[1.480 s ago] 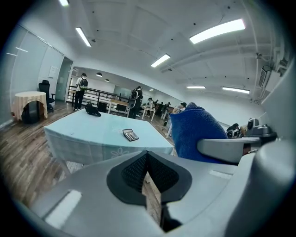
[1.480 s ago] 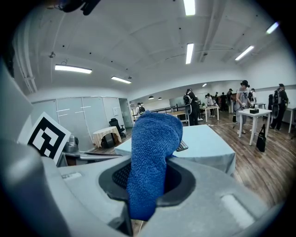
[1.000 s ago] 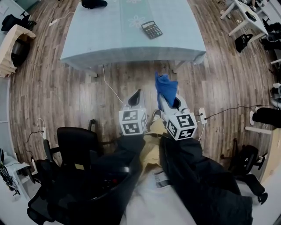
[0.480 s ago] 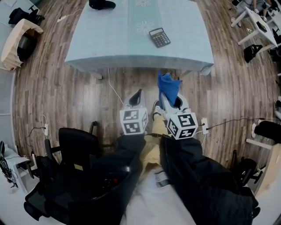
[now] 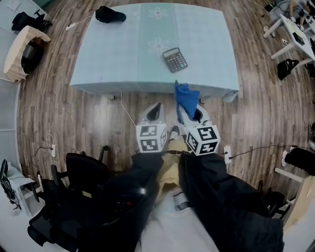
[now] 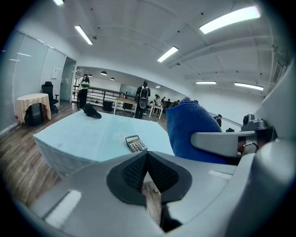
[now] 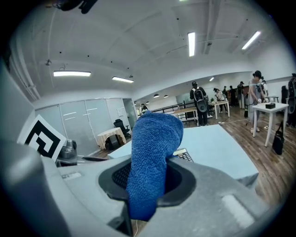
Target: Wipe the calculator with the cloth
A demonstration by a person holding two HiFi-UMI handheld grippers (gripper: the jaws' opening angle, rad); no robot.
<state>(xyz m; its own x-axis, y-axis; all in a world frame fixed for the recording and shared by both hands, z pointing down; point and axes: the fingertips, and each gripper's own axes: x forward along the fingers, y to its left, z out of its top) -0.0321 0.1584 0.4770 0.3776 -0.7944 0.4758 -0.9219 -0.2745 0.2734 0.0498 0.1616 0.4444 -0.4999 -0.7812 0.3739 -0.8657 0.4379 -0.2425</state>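
At the counter's (image 5: 123,49) far left corner lies a dark, floppy item (image 5: 109,15), too small to identify. The pale blue cover drapes over the counter's edges and hides most of its legs. The left tongs (image 5: 156,107) hang over the wooden floor short of the near edge; their black ribbed pads are pressed together with nothing between them. The hands holding both tools are hidden behind the marker cubes and dark sleeves. The calculator (image 5: 174,59) lies flat on the counter, right of its middle and near the near edge, turned at an angle. It has a dark body with a pale display strip at one end and rows of small keys whose labels cannot be read. In the right gripper view only a corner of its keypad shows past the cloth (image 5: 186,96). This is blue terry, standing up in a thick fold. The right tongs (image 5: 191,111) pinch its lower part, and its top reaches the counter's near edge, clear of the calculator.
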